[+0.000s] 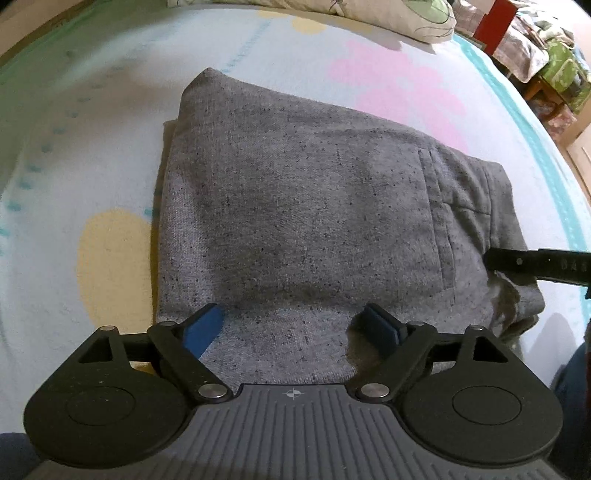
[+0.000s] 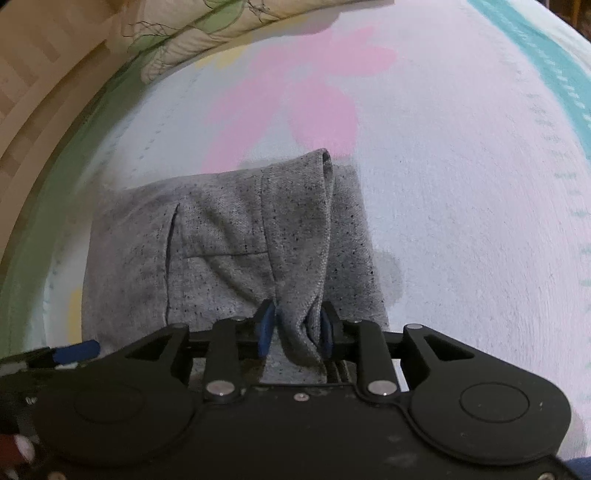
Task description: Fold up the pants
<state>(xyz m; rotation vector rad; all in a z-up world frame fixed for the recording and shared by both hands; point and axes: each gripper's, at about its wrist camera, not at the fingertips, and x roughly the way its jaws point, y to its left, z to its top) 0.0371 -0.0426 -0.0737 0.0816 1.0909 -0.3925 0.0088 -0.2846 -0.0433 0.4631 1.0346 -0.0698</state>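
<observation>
The left gripper [image 1: 293, 325], black with blue pads, stands wide apart right over the near edge of the grey speckled knit pants [image 1: 295, 206], nothing pinched between its pads, cloth lying flat under the gap. Over on the right, the right gripper [image 2: 295, 325], same black build with blue pads, stands narrow, a bunched ridge of that grey cloth gathered up between its jaws; whether the pads press on it I cannot tell. The pants themselves sit folded into a thick, roughly square stack, pocket seam and ribbed hem showing on the side toward the right gripper. Seen from the left wrist, a black finger of the right gripper reaches in at the pants' right edge. Beneath the pants spreads the pale blue bedsheet [image 1: 110, 122], printed with pink and yellow flower shapes and edged with a teal band. Beyond the pants' far edge lies a cream quilted pillow with green leaf print [image 1: 406, 18]. Further out from the pants, past the sheet's left border, wooden flooring [image 2: 29, 92] shows in the right wrist view.
</observation>
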